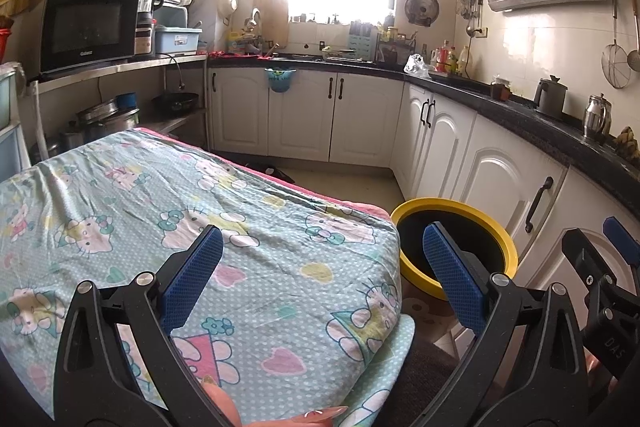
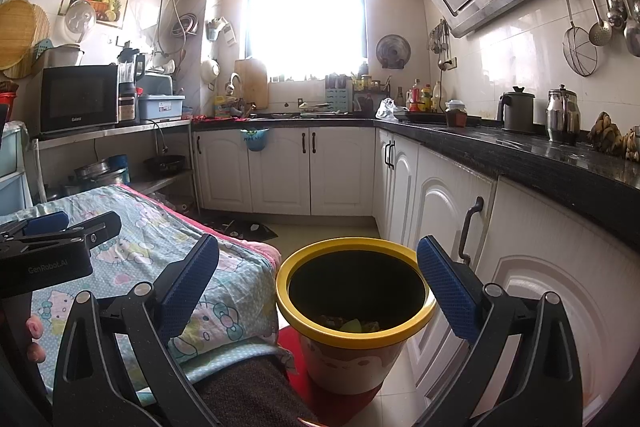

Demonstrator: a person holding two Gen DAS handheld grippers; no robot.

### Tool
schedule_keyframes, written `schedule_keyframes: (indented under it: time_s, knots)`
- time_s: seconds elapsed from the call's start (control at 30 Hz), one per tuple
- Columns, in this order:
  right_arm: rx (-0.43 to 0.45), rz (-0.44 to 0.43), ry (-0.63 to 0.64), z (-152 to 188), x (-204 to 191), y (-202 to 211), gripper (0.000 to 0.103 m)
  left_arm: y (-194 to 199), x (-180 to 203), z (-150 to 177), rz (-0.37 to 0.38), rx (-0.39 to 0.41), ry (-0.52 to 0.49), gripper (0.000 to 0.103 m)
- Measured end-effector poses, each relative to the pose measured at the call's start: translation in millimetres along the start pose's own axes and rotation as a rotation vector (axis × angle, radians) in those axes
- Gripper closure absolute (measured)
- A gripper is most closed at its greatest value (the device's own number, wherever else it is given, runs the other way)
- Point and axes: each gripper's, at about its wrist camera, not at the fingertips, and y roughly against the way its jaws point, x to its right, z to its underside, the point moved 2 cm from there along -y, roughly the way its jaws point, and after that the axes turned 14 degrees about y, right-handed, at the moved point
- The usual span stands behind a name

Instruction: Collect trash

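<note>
Trash already lay in the yellow-rimmed bin [image 2: 354,307] beside the cloth-covered table [image 1: 200,227]; I held both my left gripper [image 1: 322,275] and right gripper [image 2: 318,283] apart and empty, the right over the bin.

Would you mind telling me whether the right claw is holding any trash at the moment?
No, the right claw is open with nothing between its blue pads, and it hangs above the yellow-rimmed bin.

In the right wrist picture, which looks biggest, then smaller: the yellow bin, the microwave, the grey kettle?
1. Yellow bin, though it is nearest the camera.
2. Microwave.
3. Grey kettle.
</note>
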Motion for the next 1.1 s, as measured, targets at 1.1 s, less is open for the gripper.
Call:
schedule_keyframes:
  time_s: [1.1]
  knots:
    - [-0.297,-1.049,0.387,-61,-355,-27,0.006,135,-344,-8,-0.877,-0.054,0.499,0.011]
